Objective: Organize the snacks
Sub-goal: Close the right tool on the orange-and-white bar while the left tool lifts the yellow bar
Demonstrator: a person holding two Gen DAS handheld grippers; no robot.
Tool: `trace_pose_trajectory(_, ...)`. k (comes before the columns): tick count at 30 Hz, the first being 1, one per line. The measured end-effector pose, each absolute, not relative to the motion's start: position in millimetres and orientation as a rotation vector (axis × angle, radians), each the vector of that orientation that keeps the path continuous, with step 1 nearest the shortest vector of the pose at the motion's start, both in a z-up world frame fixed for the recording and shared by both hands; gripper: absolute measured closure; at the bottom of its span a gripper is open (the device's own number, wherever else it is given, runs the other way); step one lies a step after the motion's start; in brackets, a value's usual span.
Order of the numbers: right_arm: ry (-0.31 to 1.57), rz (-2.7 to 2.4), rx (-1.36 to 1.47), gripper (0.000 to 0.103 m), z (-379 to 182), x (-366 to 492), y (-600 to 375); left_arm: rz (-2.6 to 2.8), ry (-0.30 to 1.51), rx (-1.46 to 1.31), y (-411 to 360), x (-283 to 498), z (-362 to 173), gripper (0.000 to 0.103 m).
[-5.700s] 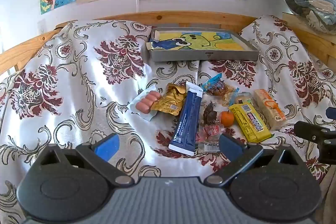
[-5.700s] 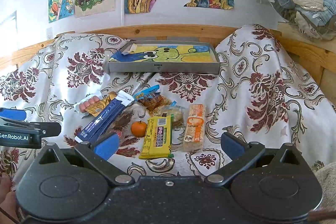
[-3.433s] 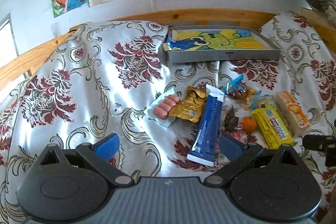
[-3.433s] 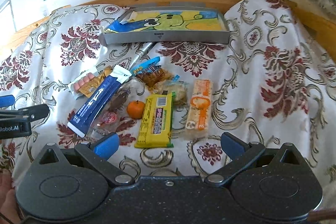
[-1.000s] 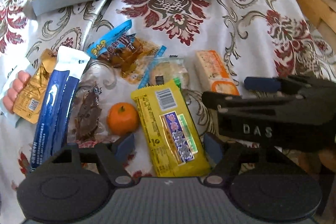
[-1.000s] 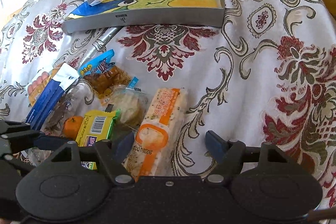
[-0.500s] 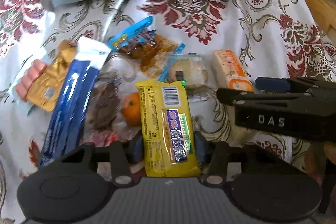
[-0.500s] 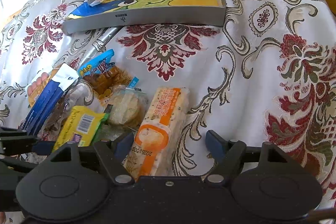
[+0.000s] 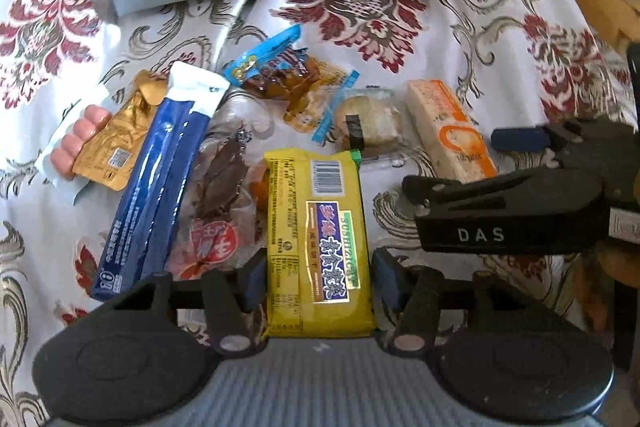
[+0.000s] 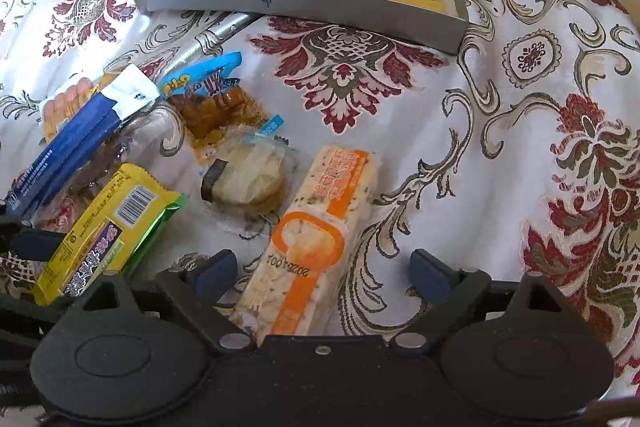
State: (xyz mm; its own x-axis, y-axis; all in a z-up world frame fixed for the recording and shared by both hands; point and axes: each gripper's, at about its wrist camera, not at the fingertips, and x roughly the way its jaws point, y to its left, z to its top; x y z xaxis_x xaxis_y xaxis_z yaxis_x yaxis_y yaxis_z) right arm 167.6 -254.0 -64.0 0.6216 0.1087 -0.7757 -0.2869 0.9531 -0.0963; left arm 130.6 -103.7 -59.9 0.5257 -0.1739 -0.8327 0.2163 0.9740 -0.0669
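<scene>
Gripping the yellow snack pack (image 9: 318, 239), my left gripper (image 9: 319, 282) has its fingers pressed on both long edges of it. My right gripper (image 10: 322, 270) is spread wide, its fingers on either side of the orange cracker pack (image 10: 316, 243) without touching it. Behind lie the round biscuit packet (image 10: 248, 179) and blue stick pack (image 9: 156, 179) on the flowered cloth (image 10: 520, 131). Farthest is the grey tray (image 10: 304, 7).
</scene>
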Motion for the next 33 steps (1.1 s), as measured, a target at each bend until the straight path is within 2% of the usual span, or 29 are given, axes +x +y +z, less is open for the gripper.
trace_pose_trajectory(2, 0.871, 0.223, -0.218, 0.013, -63.7, 167.3, -254.6, -0.233, 0.992, 0.054, -105.7, 130.3, -60.4, 0.041)
trace_pose_trajectory(5, 0.866, 0.217, -0.226, 0.023, -62.8, 165.5, -254.4, -0.23, 0.996, 0.045, -105.1, 131.0, -59.9, 0.041)
trace_pose_trajectory(8, 0.863, 0.235, -0.233, 0.035, -62.4, 163.6, -251.9, -0.227, 0.992, 0.03, -102.2, 130.3, -59.8, 0.047)
trace_pose_trajectory(9, 0.862, 0.243, -0.237, 0.041, -62.5, 162.8, -250.6, -0.226, 0.991, 0.023, -100.8, 129.9, -59.5, 0.049)
trace_pose_trajectory(10, 0.861, 0.251, -0.239, 0.053, -62.3, 162.1, -249.5, -0.225, 0.991, 0.012, -99.1, 129.5, -59.0, 0.051)
trace_pose_trajectory(13, 0.823, 0.248, -0.244, 0.067, -58.0, 158.7, -248.5, -0.227, 0.992, -0.019, -94.7, 127.7, -57.9, 0.051)
trace_pose_trajectory(33, 0.619, 0.188, -0.361, 0.068, -38.1, 141.2, -242.1, -0.304, 0.948, -0.106, -87.2, 111.4, -48.0, 0.052)
